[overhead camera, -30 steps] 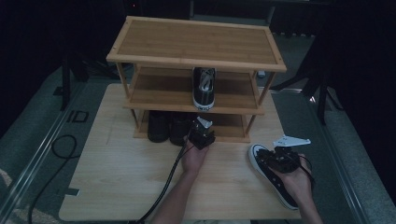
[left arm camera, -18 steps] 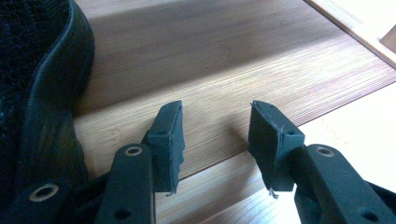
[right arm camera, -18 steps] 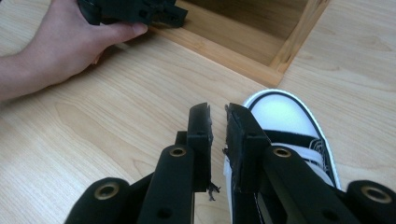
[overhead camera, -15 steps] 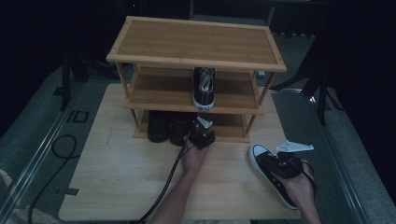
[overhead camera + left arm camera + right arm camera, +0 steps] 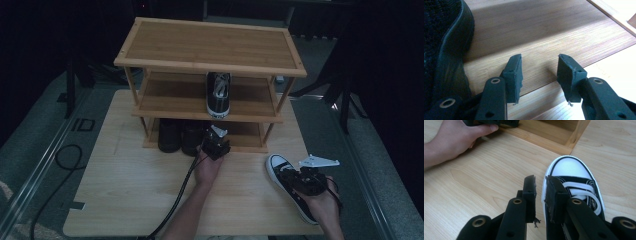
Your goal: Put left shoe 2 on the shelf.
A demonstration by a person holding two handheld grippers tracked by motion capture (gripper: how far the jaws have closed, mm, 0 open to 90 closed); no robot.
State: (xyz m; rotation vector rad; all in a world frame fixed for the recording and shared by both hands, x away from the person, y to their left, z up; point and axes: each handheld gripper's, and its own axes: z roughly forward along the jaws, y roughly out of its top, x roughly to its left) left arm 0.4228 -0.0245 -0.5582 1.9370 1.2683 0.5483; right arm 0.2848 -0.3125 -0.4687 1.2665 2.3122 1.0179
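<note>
item: black canvas sneaker with white rubber toe cap and white laces [image 5: 291, 184], lying flat on the pale wooden desk [image 5: 125, 185], just right of and in front of the three-tier bamboo shoe rack [image 5: 210, 55], toe pointing toward the rack's right front leg.

right claw [image 5: 540, 187]: held low over the sneaker from the near side, forearm coming in from the desk's front edge, hand wrapped over the body. jaws nearly together, a narrow gap between the pads; they have just been opening slightly. the sneaker's left sidewall sits at that gap, the right pad over the shoe's edge; whether the pads press it cannot be told.

left claw [image 5: 539, 72]: hand resting on the desk before the rack's bottom shelf, pointing into it, jaws apart with nothing between. a dark shoe [image 5: 444, 50] stands just beside it on that shelf.
</note>
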